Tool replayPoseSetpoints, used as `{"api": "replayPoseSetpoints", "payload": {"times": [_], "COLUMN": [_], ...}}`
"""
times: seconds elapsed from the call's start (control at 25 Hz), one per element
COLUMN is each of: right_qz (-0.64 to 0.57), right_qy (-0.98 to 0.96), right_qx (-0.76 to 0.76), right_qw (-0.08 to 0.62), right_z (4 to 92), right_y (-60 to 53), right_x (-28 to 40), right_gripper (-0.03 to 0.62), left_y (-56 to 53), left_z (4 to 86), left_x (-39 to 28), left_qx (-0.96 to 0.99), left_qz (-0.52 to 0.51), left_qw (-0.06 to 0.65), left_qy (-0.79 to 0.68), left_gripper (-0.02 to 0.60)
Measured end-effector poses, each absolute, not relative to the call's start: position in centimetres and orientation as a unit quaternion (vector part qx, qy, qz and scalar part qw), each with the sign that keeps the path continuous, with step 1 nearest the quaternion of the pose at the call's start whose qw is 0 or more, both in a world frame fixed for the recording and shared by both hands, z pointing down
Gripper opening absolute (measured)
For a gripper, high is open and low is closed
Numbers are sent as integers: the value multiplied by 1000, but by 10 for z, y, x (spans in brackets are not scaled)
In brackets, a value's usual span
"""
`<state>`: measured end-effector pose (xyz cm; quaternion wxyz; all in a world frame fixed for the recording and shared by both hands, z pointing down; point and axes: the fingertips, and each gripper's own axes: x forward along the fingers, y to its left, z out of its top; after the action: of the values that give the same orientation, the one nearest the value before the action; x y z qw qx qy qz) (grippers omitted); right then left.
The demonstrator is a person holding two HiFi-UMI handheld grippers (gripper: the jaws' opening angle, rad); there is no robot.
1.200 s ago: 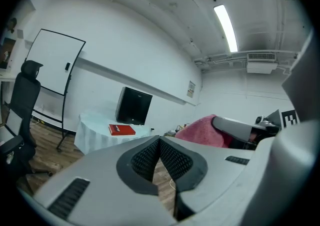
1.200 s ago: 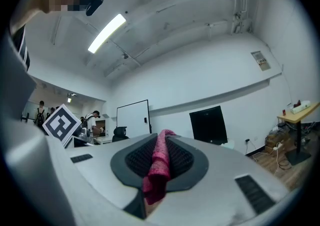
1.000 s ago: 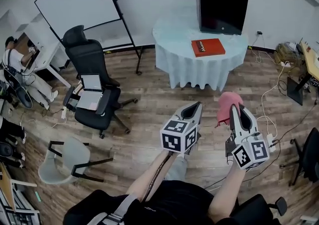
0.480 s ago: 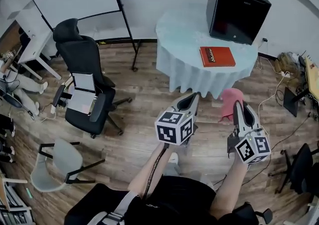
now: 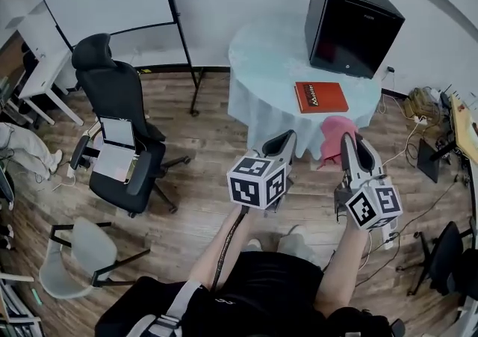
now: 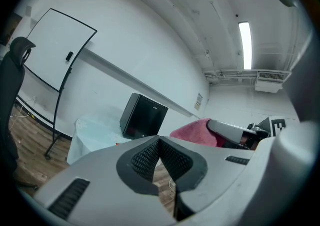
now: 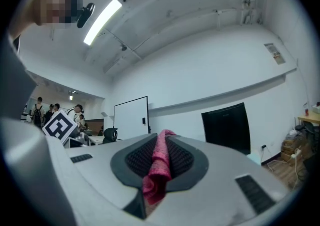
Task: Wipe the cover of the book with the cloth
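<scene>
Step in hand, as judged: carrying the cloth to the book; wiping not yet begun.

- The right gripper (image 5: 348, 141) was pinching a fold of the pink cloth (image 5: 330, 137). Its own view showed the fabric clamped between the ribbed pads, and the rest hung loose beyond the tips.
- The left gripper (image 6: 159, 142) had its jaws pressed together with nothing between them. It was held beside the right one, over the wooden floor.
- The red book (image 5: 321, 96) lay flat, cover up, near the front edge of the round table (image 5: 261, 51). The black box (image 5: 355, 22) stood just behind it. Both grippers were short of the table and apart from the book.

Notes on doing the step well (judgement):
- The loose bunch should land on the cover, not the jaw tips, so the right gripper should come in low and tilted.
- Strokes are best run across the cover, away from the box.
- The book may slide on the tablecloth. The empty left gripper could press on one corner to steady it.
- Pressure should be kept light, or the tablecloth may drag.
</scene>
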<state>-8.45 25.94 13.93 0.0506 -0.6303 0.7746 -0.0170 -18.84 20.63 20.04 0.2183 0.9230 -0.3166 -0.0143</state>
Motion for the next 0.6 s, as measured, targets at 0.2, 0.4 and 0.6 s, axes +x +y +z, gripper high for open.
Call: {"api": "replayPoseSetpoints", "payload": {"times": [0.2,0.4,0.6], "right_qz": [3,1,-33], "right_qy": [777,782,797], "right_qx": [-626,-620,-596], "right_qw": [62,59,90], "right_z": [122,127,132], "right_y": [236,194,143], "right_x": [-68,-42,-10], "right_gripper": [49,49,49], "left_y": [185,148,99], "left_z": [193,197,203], "left_x": [-167,-141,-120], "left_qx": [929,926,915], "left_qz": [-16,-30,-20], "left_qw": [208,221,201], "left_qy": [-305,-306,-348], "left_gripper": [15,15,15]}}
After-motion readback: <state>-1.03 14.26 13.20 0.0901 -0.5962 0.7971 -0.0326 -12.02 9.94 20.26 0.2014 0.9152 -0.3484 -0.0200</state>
